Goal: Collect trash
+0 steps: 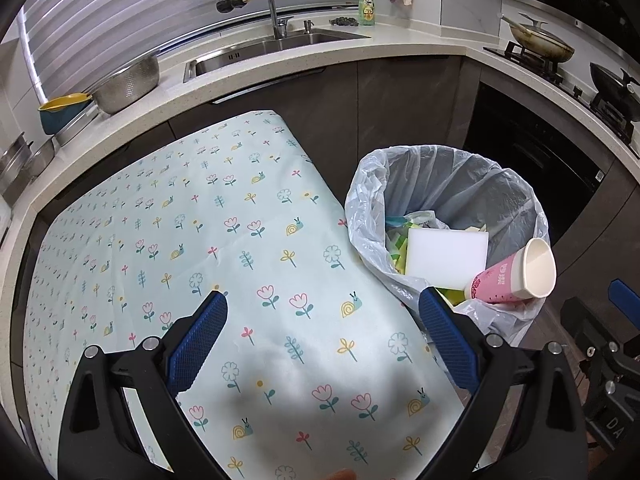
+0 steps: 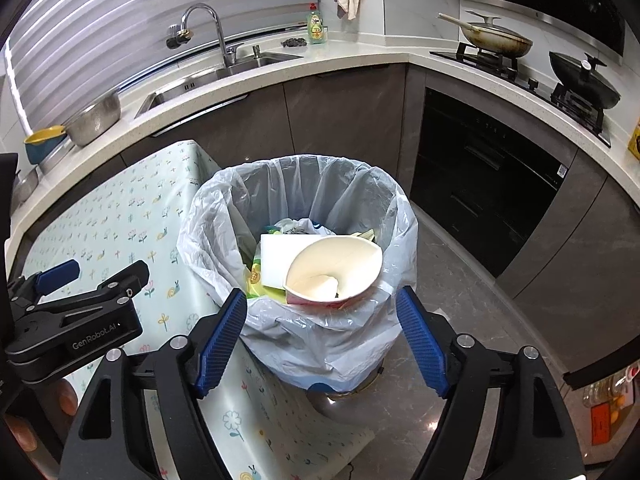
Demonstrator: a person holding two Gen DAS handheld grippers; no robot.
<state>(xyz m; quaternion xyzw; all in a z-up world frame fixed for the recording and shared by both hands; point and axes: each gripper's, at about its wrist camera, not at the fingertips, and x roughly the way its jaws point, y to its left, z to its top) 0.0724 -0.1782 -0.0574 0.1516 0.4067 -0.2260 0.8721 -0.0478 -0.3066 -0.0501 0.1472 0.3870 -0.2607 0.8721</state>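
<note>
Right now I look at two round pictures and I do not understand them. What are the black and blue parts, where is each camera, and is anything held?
No robot here: a person carries one hand-held claw in each hand, each with a camera looking along its two blue fingers. One picture comes from the left claw, above a table with a flowered cloth. The other comes from the right claw, above a lined trash bin beside the table. In the bin lie a pink paper cup and a white block. Both claws are open and hold nothing.
</note>
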